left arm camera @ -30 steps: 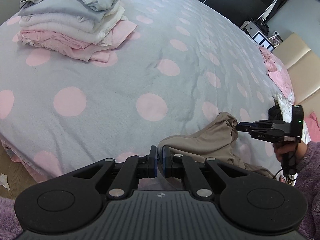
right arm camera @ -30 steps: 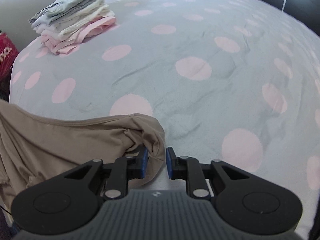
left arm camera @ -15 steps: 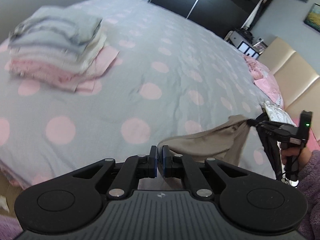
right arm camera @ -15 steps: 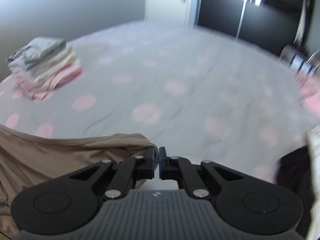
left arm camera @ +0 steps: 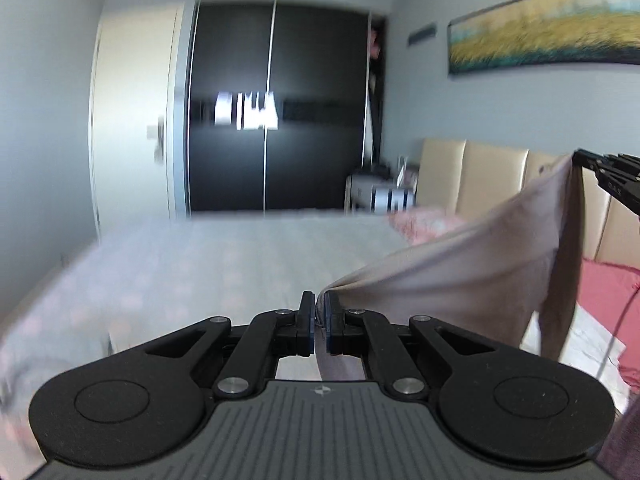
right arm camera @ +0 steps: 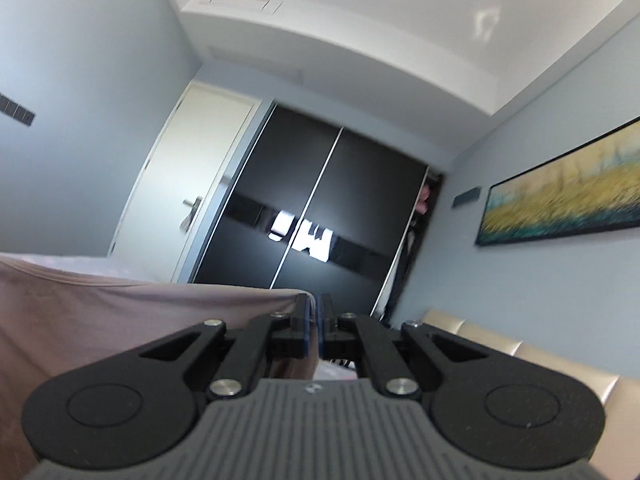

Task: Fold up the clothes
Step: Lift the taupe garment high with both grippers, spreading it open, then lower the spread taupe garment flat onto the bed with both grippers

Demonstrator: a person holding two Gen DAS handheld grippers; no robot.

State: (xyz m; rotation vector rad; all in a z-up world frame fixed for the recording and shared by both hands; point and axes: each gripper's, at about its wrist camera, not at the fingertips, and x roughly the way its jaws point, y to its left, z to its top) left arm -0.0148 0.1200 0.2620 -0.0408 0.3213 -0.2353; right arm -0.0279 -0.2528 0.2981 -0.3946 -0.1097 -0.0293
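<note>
Here my left gripper [left arm camera: 318, 312] has its two fingers pressed together on a corner of the beige garment [left arm camera: 460, 280], the cloth pinched right at the tips and a strip of it running back between the fingers toward me. From that pinch the fabric rises away to my right in a taut, sloping sheet, up to where my right gripper [left arm camera: 580, 157] grips its other corner, high and well off to the right of my left tool. Below that upper corner a loose fold of the garment hangs straight down.

In the right wrist view, my right gripper [right arm camera: 314, 312] is likewise clamped on the garment's edge: the fingers stand nearly touching with cloth between them, and the beige sheet [right arm camera: 100, 304] stretches off to the left of the tips and down under the left finger arm.

Beyond my left tool, ahead and below, lies the grey bed [left arm camera: 224, 256] with pale pink dots, blurred. Past it stands a black sliding wardrobe [left arm camera: 276, 108], with a white door [left arm camera: 132, 120] to its left. To the right of my tools are the tan padded headboard [left arm camera: 492, 176], a pile of pink bedding [left arm camera: 608, 296] beneath the hanging fold, and a long framed painting [left arm camera: 540, 40] on the wall above.
</note>
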